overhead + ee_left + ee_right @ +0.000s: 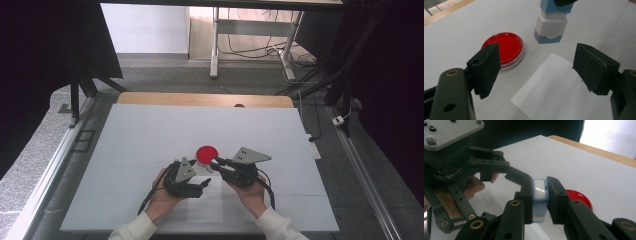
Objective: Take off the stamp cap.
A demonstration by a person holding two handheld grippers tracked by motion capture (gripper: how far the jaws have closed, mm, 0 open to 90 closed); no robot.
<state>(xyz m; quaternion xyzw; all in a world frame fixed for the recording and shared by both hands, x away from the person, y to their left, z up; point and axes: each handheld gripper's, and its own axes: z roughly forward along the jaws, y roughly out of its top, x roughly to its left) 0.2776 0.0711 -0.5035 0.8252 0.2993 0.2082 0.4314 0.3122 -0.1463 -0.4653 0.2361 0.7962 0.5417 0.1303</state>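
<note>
From the high view, your left claw (204, 184) sits low on the white worktop (150, 135), pointing right across a white sheet of paper (205, 205). Your right claw (214, 164) points left toward it, and a red ink pad (206, 153) lies just beyond the right claw's tip.

In the left gripper view, your left claw (536, 67) stands wide open with nothing between its pads — the jaws are well apart and empty. The blue-and-white stamp (551, 25) hangs ahead of the claw and a little above the worktop, its base facing down, off the surface. The round red ink pad (506, 48) lies on the worktop ahead and just behind the left jaw. The corner of the paper sheet (554, 90) lies directly under the gap between the jaws.

In the right gripper view, your right claw (540, 195) is clamped tight on the stamp (539, 192) — both pads press its blue sides, with the white part showing between them. The red ink pad (580, 197) lies on the worktop just past the right-hand jaw. Your left claw (499, 173) is close ahead and to the left, with your hand (469, 188) behind it.
</note>
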